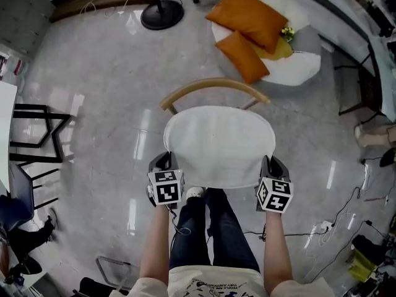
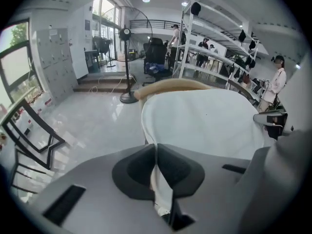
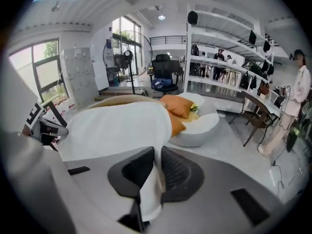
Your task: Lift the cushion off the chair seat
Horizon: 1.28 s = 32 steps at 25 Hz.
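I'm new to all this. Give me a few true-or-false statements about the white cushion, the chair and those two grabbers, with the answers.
1. The left gripper and the right gripper each pinch the near edge of the white cushion. True.
2. The held cushion is orange. False: it is white. The orange cushions lie on a white pouf beyond the chair.
3. The chair has a curved wooden back. True.
4. A fan stands on the chair seat. False: the fan stands on the floor, beyond the chair.
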Tool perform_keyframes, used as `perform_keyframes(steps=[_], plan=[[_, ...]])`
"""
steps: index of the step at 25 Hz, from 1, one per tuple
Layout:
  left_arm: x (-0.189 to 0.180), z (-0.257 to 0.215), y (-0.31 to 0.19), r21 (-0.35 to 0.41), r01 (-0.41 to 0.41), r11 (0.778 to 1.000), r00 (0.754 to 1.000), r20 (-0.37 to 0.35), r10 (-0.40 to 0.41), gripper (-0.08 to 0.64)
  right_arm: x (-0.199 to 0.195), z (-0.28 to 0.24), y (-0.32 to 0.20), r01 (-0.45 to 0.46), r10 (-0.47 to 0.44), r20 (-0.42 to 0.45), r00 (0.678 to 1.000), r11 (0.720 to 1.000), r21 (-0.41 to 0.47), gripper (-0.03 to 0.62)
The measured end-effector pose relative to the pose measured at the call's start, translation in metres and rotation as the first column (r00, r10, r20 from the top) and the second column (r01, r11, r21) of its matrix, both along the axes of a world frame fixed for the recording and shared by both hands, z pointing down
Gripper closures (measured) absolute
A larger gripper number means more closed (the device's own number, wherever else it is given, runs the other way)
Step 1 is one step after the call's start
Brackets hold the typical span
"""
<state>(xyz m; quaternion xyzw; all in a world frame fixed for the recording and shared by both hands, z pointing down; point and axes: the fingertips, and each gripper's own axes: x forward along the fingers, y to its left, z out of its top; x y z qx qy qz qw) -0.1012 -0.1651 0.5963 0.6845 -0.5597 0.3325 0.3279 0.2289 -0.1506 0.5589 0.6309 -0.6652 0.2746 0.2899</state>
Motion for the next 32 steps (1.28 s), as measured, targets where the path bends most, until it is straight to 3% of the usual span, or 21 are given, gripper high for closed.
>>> perform_keyframes(steps=[5,11,19,32], plan=[[-0.013,-0.092,0.0,0.111,-0.001,0.994,1.0,-0.013,0.002,0.532,-0.013,-0.088,0.008,-0.006,0.008,-0.015,1.0,0.994,0.113,0.528],[-0.022,-0.191,0.013,0.246,0.025,0.969,1.0,-0.017,-0.021,0.532,-0.018,-0.179,0.028,-0.029,0.029,0.007,1.0,0.973,0.228,0.528],[-0.024,-0.301,0.035,0.417,0.028,0.908,0.999,-0.026,-0.019,0.532,-0.019,-0.276,0.052,-0.048,0.046,0.016,0.999,0.923,0.381,0.528],[-0.04,-0.404,0.08,0.562,0.094,0.822,0.995,-0.073,-0.064,0.532,-0.031,-0.373,0.087,-0.036,0.025,0.027,0.999,0.839,0.542,0.525]])
